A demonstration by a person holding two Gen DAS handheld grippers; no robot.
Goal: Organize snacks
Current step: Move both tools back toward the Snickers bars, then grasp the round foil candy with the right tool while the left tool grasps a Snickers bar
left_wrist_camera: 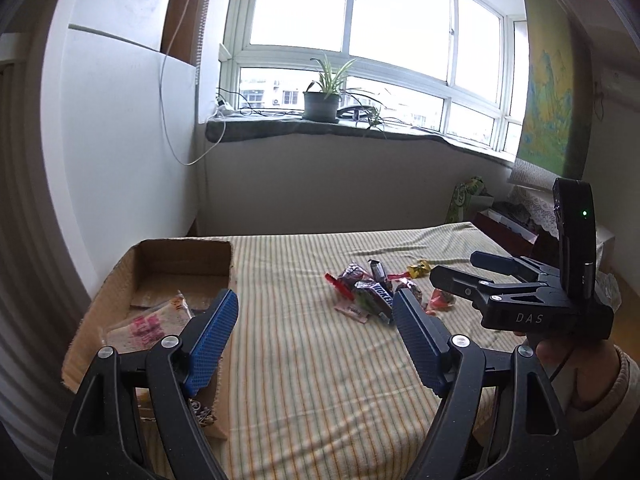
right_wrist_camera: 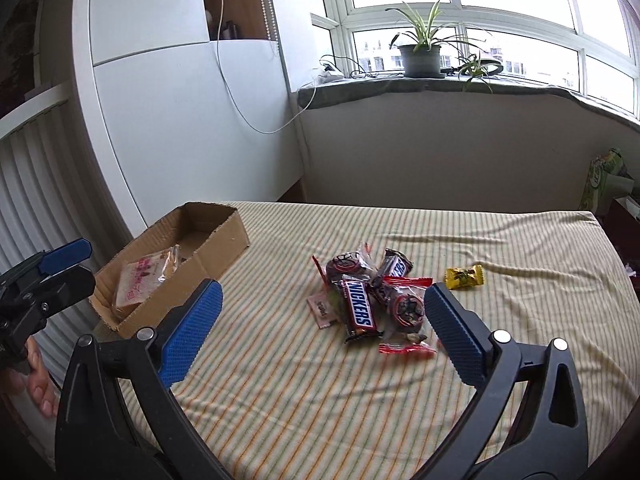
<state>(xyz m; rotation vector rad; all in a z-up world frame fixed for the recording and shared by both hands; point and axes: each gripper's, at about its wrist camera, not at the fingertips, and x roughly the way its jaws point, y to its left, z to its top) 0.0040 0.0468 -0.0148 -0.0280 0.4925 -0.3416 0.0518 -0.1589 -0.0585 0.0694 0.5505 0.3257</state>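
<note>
Cardboard open box (right_wrist_camera: 172, 264) far left on striped bed (right_wrist_camera: 320, 400) | wrapped snack pile (right_wrist_camera: 372, 300) centre | left claw (left_wrist_camera: 314, 316) wide open, empty | right claw (right_wrist_camera: 320, 312) wide open, empty

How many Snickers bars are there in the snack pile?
2: one Snickers bar lies at the pile's front, another Snickers bar at its back. Wrappers overlap, so more may be hidden.
</note>
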